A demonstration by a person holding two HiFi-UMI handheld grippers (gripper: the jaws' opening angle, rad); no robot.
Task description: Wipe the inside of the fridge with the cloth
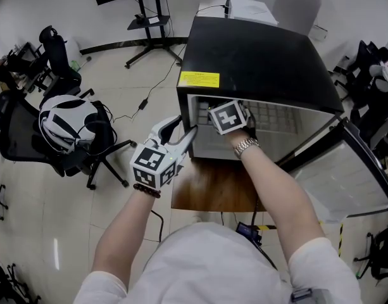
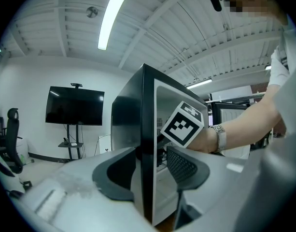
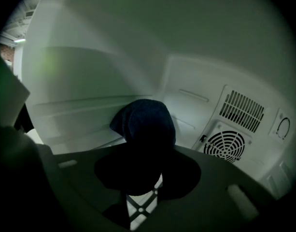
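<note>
A black mini fridge (image 1: 257, 56) stands on a wooden table (image 1: 212, 189) with its door (image 1: 345, 170) swung open to the right. My right gripper (image 3: 147, 164) reaches into the white interior, shut on a bunched dark blue cloth (image 3: 145, 127). The cloth sticks out ahead of the jaws, close to the inner left wall and floor. In the head view only its marker cube (image 1: 230, 116) shows at the fridge mouth. My left gripper (image 1: 181, 132) is at the fridge's front left corner. Its jaws straddle the upright edge (image 2: 148, 144) of the side wall, open, with a gap on the inner side.
A round fan grille (image 3: 225, 146) and a slotted vent (image 3: 242, 110) sit on the fridge's back wall. Office chairs (image 1: 67, 122) stand to the left on the floor. A TV stand (image 1: 149, 18) is beyond the fridge, and a cable (image 1: 143, 103) lies on the floor.
</note>
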